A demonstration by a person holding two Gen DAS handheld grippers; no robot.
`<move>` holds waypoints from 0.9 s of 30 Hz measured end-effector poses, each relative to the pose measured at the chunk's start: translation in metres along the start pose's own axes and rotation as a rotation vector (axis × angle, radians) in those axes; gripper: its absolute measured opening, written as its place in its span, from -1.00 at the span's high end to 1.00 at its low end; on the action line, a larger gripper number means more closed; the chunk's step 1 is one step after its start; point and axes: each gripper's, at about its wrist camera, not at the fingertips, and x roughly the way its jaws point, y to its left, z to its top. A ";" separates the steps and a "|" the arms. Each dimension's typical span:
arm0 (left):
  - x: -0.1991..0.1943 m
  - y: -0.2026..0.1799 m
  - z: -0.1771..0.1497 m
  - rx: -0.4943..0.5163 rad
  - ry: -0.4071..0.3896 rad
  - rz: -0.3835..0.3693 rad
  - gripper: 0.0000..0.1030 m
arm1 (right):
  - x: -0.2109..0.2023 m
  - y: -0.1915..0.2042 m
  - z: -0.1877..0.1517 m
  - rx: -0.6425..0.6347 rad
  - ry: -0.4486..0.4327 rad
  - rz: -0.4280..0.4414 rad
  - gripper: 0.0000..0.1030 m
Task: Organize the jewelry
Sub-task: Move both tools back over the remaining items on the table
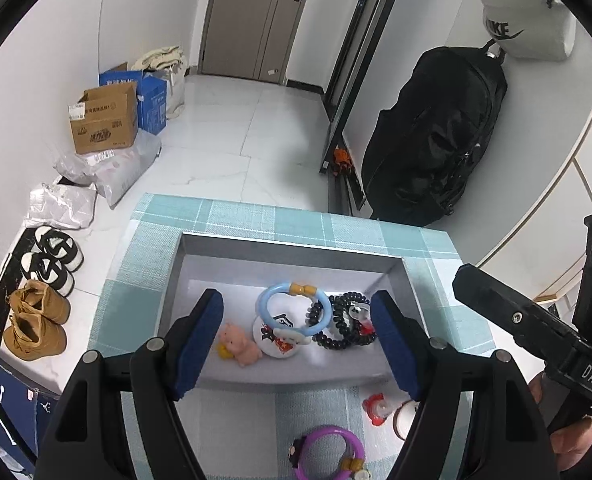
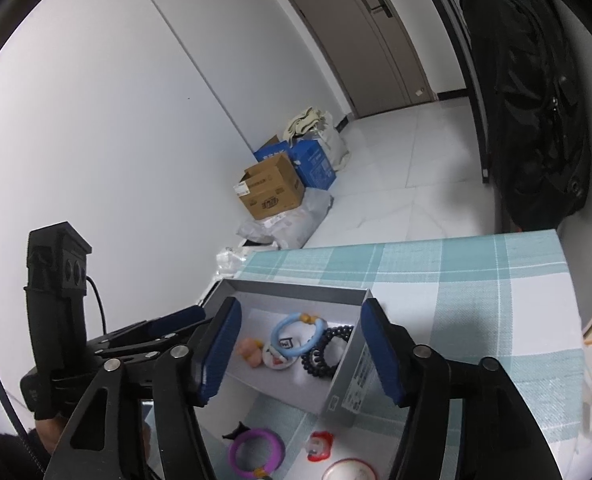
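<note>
Left wrist view: my left gripper (image 1: 296, 344) jaws spread wide, empty, above grey box (image 1: 288, 252) holding blue bracelet (image 1: 294, 308), black coil bands (image 1: 341, 324), pink pig (image 1: 238, 346). My right gripper (image 2: 299, 354) likewise spread, empty. Purple bracelet (image 2: 256, 450) on checked cloth (image 2: 475, 292), just outside box.

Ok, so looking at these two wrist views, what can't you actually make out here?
- Purple bracelet: left wrist view, lower part cut off by the frame's bottom edge and the left claw.
- Round white badge outside the grey box: right wrist view, cut by the bottom edge; left wrist view, behind the claw's finger.
- Black coil hair ties: left wrist view, tangled together, count unclear.
- Box label print: right wrist view, too small to read.
</note>
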 end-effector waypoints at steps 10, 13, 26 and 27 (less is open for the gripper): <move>-0.026 0.001 -0.028 -0.020 -0.028 0.021 -0.40 | -0.018 0.009 -0.018 -0.047 -0.013 -0.041 -0.41; -0.034 -0.002 -0.037 -0.011 -0.043 0.044 -0.40 | -0.024 0.013 -0.027 -0.053 -0.005 -0.045 -0.42; -0.042 0.006 -0.064 -0.045 0.045 0.063 -0.40 | -0.033 0.027 -0.062 -0.068 0.122 -0.080 -0.54; -0.040 0.006 -0.069 -0.054 0.069 0.055 -0.40 | -0.031 0.028 -0.065 -0.074 0.139 -0.083 -0.54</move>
